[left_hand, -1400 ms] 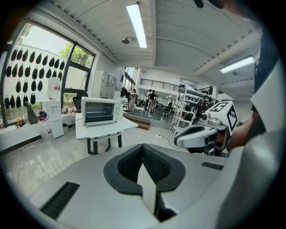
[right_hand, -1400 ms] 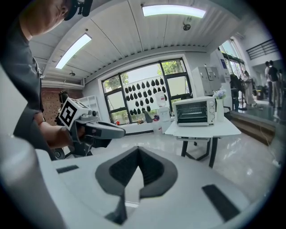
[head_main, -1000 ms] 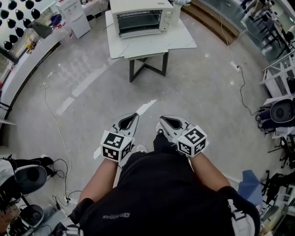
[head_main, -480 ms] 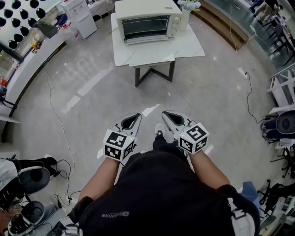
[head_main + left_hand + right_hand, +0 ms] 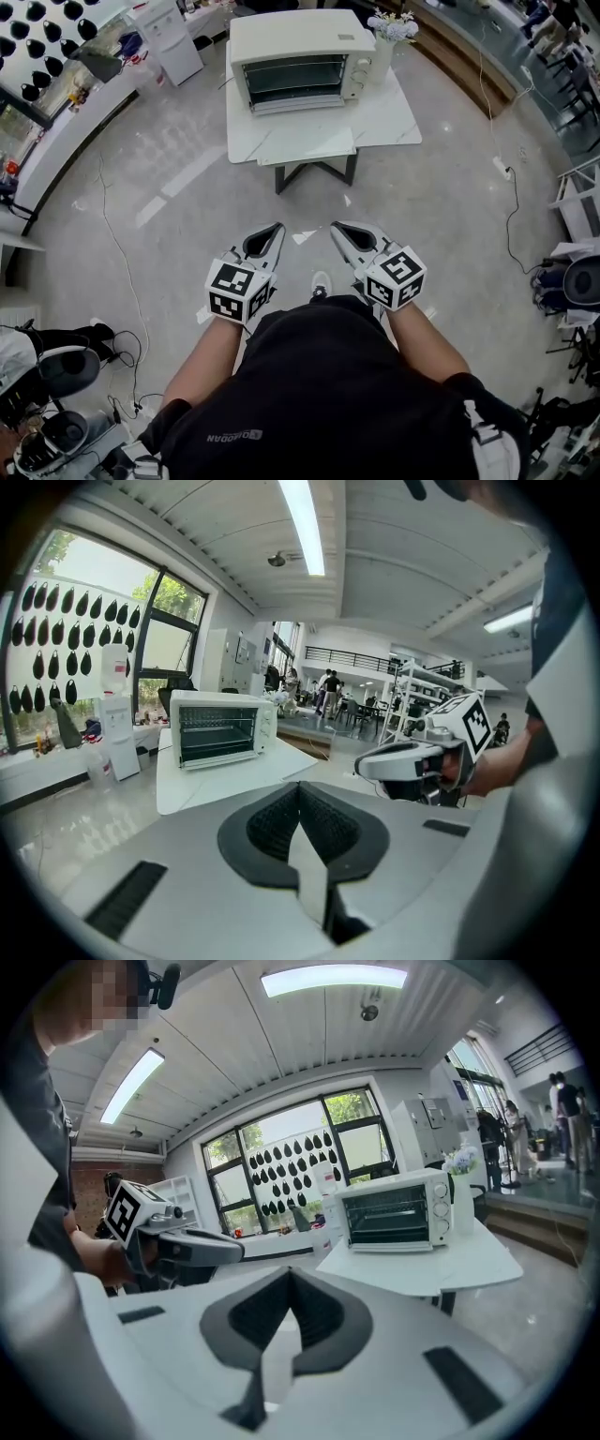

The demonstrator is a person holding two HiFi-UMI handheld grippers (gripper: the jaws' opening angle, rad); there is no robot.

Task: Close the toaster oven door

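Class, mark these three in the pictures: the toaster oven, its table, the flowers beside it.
toaster oven (image 5: 292, 80): head view, glass door.
table (image 5: 380, 117): head view, bare top right of oven.
flowers (image 5: 394, 26): head view, the blossoms.

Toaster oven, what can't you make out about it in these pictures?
- Toaster oven door: whether it is fully shut or ajar is unclear. It is far off and small in every view.
- Knobs: settings are too small to read in the head view and the right gripper view.
- Oven's back: hidden by its own body in all views.
- Table legs: mostly hidden under the tabletop in the head view.
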